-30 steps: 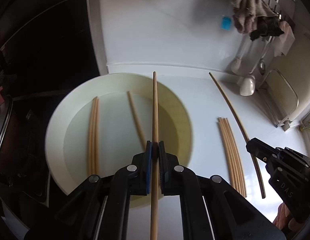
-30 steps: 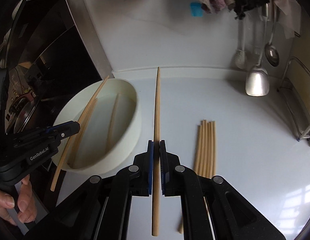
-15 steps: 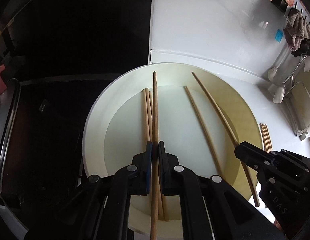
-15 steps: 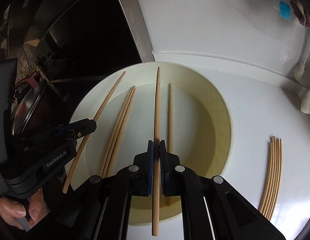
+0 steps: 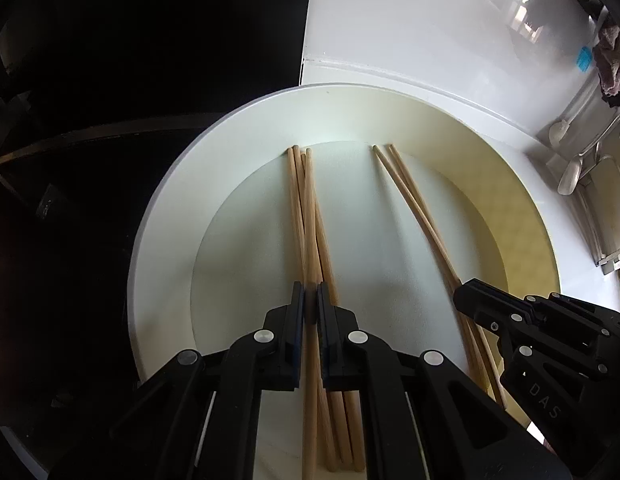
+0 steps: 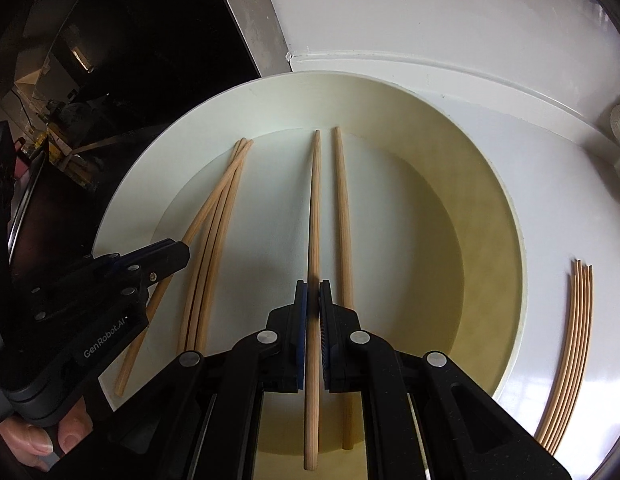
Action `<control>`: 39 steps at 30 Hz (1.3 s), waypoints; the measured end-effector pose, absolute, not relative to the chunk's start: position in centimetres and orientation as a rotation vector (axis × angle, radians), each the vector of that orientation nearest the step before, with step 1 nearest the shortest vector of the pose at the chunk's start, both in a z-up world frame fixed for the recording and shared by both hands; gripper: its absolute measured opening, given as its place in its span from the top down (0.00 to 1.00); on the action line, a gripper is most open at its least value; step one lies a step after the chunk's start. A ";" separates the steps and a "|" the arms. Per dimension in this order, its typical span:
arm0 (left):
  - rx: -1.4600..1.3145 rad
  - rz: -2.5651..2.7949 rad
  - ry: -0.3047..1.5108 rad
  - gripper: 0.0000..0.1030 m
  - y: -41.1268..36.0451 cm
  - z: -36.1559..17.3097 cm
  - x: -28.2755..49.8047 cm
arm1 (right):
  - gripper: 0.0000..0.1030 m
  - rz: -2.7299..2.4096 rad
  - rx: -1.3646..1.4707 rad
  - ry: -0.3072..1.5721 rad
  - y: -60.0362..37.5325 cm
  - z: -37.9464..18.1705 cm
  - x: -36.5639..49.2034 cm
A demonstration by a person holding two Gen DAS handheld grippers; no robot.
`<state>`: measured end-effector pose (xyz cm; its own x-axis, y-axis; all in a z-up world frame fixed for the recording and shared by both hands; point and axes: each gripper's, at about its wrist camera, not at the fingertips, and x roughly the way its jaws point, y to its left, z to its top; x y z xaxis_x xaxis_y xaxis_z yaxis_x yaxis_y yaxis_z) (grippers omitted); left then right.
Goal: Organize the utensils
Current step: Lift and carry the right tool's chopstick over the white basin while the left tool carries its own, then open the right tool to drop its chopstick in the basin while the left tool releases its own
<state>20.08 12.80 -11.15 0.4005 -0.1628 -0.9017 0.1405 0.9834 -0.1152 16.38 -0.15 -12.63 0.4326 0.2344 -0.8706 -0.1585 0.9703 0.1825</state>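
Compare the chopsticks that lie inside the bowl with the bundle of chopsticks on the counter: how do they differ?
The chopsticks in the bowl rest on the floor of the bowl; the bundle lies on the counter outside its rim. Those in the bowl form two separate groups; the bundle lies tight, side by side. A shut gripper stands over each bowl group, the left gripper and the right gripper, each holding one more chopstick; none is near the bundle. All are plain, pale wood.

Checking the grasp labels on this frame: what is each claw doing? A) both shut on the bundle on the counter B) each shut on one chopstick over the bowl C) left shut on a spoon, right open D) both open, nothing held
B: the left claw and the right claw are each shut on a single chopstick above the bowl; the bundle of chopsticks lies untouched on the counter.
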 end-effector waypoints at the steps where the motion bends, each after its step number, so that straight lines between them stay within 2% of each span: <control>1: -0.025 -0.193 1.148 0.93 12.8 -11.4 20.2 | 0.94 0.244 0.078 1.100 0.1 -12.7 16.6; 7: -0.033 -0.197 1.169 0.89 13.6 -11.7 20.4 | 0.94 0.234 0.085 1.137 -0.1 -13.6 17.1; 10: -0.033 -0.185 1.156 0.71 13.9 -11.2 20.1 | 0.89 0.225 0.097 1.133 -0.5 -13.3 16.9; 12: -0.029 -0.173 1.135 0.47 14.3 -10.5 19.8 | 0.85 0.218 0.087 1.120 -0.7 -12.9 16.6; 14: -0.027 -0.170 1.112 0.39 14.6 -9.8 19.4 | 0.85 0.215 0.083 1.107 -1.0 -12.4 16.2; 22: -0.031 -0.153 1.080 0.28 16.2 -7.9 17.7 | 0.75 0.212 0.091 1.072 -1.9 -10.8 13.7; 25: -0.030 -0.144 1.069 0.24 16.5 -7.3 16.8 | 0.67 0.216 0.091 1.056 -2.2 -10.3 12.9; 30: -0.021 -0.144 1.053 0.21 16.4 -6.3 15.2 | 0.66 0.209 0.098 1.025 -3.1 -9.0 10.5; 33: -0.015 -0.144 1.041 0.17 15.9 -5.7 14.4 | 0.62 0.198 0.110 1.012 -3.6 -8.7 9.7; 39: -0.006 -0.161 1.017 0.17 14.7 -4.7 12.4 | 0.62 0.168 0.128 0.987 -5.5 -7.9 7.6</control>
<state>12.40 14.66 -4.71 0.5149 -0.1369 -0.8463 0.1317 0.9881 -0.0797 7.63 -5.48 -7.89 0.5399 0.1993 -0.8178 -0.0832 0.9794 0.1838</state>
